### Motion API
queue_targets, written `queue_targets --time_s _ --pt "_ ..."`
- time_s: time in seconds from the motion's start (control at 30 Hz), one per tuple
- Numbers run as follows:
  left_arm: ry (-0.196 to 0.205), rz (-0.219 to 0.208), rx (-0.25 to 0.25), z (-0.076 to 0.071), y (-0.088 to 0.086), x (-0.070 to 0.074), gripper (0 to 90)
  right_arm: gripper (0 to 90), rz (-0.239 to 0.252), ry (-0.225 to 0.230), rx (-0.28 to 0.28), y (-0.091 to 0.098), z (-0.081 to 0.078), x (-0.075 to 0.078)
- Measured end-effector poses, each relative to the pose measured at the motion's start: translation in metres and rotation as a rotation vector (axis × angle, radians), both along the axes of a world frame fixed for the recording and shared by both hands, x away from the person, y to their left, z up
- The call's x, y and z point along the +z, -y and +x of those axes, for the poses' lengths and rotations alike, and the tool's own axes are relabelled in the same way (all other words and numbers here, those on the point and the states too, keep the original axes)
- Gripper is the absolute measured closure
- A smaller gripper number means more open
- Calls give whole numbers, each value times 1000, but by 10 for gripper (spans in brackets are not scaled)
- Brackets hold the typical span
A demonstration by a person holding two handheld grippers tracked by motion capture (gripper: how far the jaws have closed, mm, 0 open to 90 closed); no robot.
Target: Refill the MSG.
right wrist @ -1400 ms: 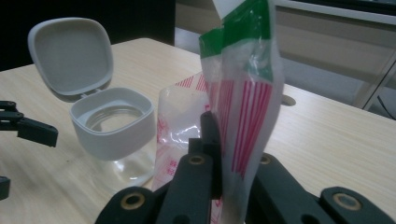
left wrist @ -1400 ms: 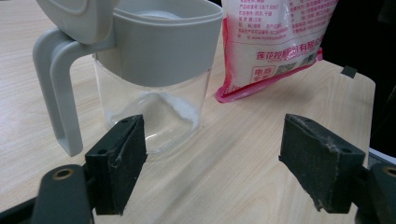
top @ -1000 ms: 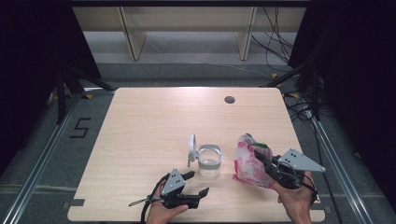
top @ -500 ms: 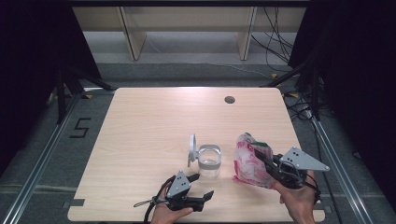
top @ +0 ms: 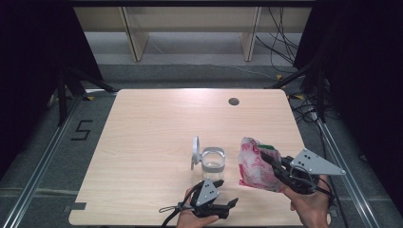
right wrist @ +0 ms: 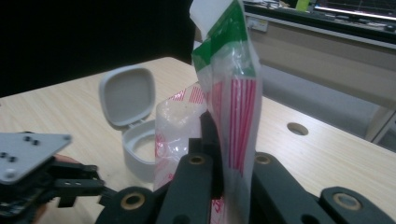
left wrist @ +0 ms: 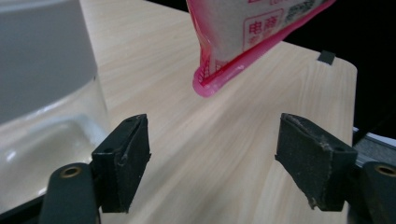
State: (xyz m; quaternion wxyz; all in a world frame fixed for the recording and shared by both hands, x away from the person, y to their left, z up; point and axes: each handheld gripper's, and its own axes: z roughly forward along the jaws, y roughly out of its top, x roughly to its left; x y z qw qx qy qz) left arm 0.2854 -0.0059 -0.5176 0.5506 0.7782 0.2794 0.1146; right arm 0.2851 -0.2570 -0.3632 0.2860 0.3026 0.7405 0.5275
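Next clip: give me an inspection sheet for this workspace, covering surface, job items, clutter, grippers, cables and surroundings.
Surface: light wooden table with a round hole near its far edge.
Job's things: clear plastic jar with its grey hinged lid flipped open; pink-and-white printed plastic pouch held up beside it.
Clutter: nothing seen.
Grippers: left gripper open, nothing between its jaws, near the jar; right gripper shut on the pouch.
Cables: black cable trailing from the left gripper; loose cables on the floor behind.
Surroundings: wooden shelf legs, dark curtains, floor marking "5".
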Motion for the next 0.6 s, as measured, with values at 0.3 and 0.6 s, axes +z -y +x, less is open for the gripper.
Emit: queue_targets --time_s 0.3,0.6 --pt "32 4 -5 0 12 10 309 900 26 -19 52 -8 -14 13" --pt "92 28 -13 -3 19 10 444 900 22 -16 113 -24 -21 22"
